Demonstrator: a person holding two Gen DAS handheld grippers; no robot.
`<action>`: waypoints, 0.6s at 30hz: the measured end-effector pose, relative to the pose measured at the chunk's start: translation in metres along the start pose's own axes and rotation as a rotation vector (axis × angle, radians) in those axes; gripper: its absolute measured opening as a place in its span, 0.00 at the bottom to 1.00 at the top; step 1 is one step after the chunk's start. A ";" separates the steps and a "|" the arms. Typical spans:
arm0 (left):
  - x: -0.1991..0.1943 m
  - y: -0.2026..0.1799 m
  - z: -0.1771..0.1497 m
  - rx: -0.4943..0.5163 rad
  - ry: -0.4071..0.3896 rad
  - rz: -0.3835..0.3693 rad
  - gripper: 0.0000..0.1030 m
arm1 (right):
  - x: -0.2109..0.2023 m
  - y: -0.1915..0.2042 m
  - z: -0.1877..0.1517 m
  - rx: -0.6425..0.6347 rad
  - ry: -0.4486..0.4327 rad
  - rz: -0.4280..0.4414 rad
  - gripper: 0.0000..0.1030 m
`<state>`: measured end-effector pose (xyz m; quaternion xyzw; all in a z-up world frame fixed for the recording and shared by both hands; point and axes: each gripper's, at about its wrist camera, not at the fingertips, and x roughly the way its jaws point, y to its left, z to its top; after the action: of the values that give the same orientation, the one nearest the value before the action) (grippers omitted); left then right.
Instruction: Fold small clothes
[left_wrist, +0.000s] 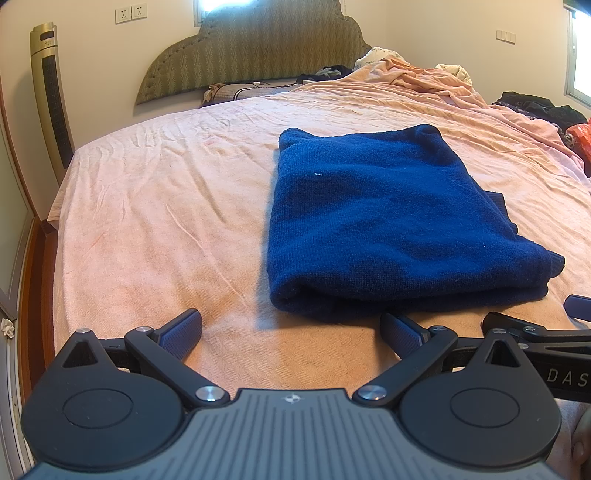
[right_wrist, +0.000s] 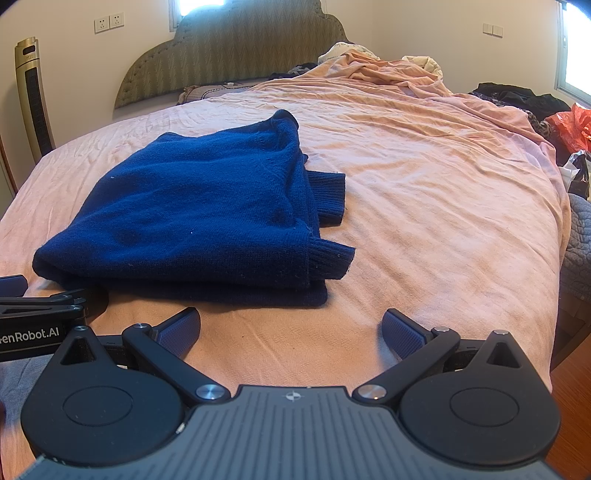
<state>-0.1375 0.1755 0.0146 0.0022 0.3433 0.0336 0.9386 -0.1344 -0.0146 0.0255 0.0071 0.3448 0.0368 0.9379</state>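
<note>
Writing: on my right claw's side arm, seen at 3 o'clock in the left wrist view, I read "DAS", cut off by the edge; on my left claw's side arm, at 9 o'clock in the right wrist view, I read "enRobot.AI", its start cut off.
Left claw (left_wrist: 291, 334): my fingers stand spread wide, nothing between them, low over the bed (left_wrist: 155, 206) near its front edge.
Right claw (right_wrist: 291, 332): spread wide too, holding nothing, level with the left one and just beside it.
Pose: both claws point toward 12 o'clock, toward the headboard (left_wrist: 255, 48), side by side and clear of the cloth.
Blue sweater (left_wrist: 388, 221): folded into a thick rectangle, lying flat on the pink sheet; from my left claw it sits at 1 o'clock, from my right at 11 o'clock, its near fold just ahead of the fingertips and not touched.
Cuffs: two ribbed ends (right_wrist: 328, 199) stick out from the fold's right side.
Surroundings: a tower fan (left_wrist: 51, 96) at 10 o'clock by the wall; bunched bedding (left_wrist: 417, 74) at 1 o'clock; dark clothes (right_wrist: 517, 96) and an orange bag (right_wrist: 570, 123) at 2 o'clock.
</note>
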 end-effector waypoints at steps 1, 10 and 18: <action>0.000 0.000 0.000 0.000 0.000 0.000 1.00 | 0.000 0.000 0.000 0.000 0.000 0.000 1.00; 0.000 0.000 0.000 0.000 0.000 0.000 1.00 | 0.000 0.000 0.000 0.000 0.000 0.000 1.00; -0.021 0.003 -0.001 -0.016 -0.019 0.002 1.00 | -0.020 0.006 0.001 -0.054 -0.028 0.022 1.00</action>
<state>-0.1540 0.1768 0.0278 -0.0044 0.3342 0.0372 0.9418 -0.1491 -0.0105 0.0394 -0.0140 0.3304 0.0566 0.9420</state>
